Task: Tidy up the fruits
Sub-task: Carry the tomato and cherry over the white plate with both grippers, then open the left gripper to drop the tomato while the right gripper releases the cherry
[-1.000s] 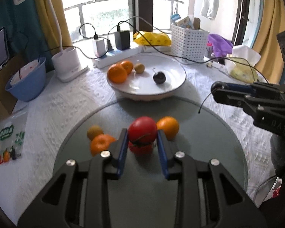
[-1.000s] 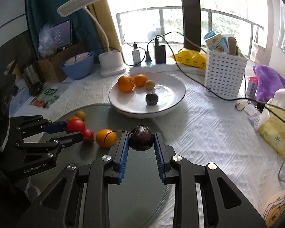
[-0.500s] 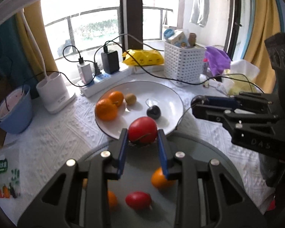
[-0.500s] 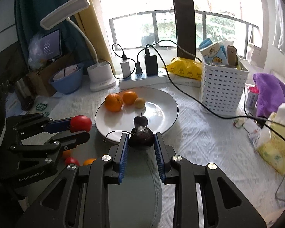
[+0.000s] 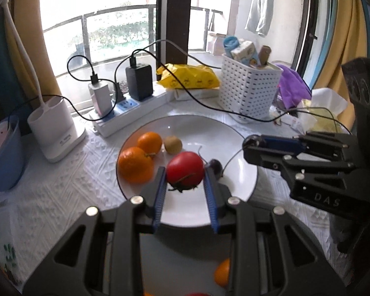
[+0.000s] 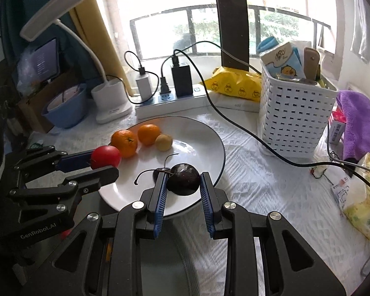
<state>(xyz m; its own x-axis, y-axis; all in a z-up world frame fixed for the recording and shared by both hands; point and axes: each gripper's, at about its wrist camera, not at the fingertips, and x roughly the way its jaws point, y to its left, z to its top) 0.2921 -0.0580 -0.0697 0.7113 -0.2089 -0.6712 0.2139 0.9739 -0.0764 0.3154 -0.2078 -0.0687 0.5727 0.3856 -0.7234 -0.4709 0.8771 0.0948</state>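
Observation:
My left gripper (image 5: 185, 180) is shut on a red tomato (image 5: 185, 171) and holds it over the near part of the white plate (image 5: 236, 138). My right gripper (image 6: 182, 181) is shut on a dark cherry (image 6: 183, 178) with a long stem, above the plate's (image 6: 209, 135) near right rim. On the plate lie two oranges (image 5: 135, 164) (image 5: 149, 142), a small brownish fruit (image 5: 173, 144) and another dark cherry (image 5: 215, 165). The right gripper shows at the right of the left wrist view (image 5: 252, 145). The left gripper with the tomato (image 6: 105, 157) shows at the left of the right wrist view.
A grey round mat (image 5: 185, 259) below holds an orange (image 5: 222, 272) and other fruit at the frame edge. Behind the plate are a power strip with chargers (image 5: 125, 108), trailing black cables (image 6: 259, 138), a white basket (image 6: 293, 113), a lamp base (image 5: 54, 128) and a blue bowl (image 5: 2, 155).
Both grippers have moved forward from over the grey mat to over the plate, each still holding its fruit. The plate now looks closer.

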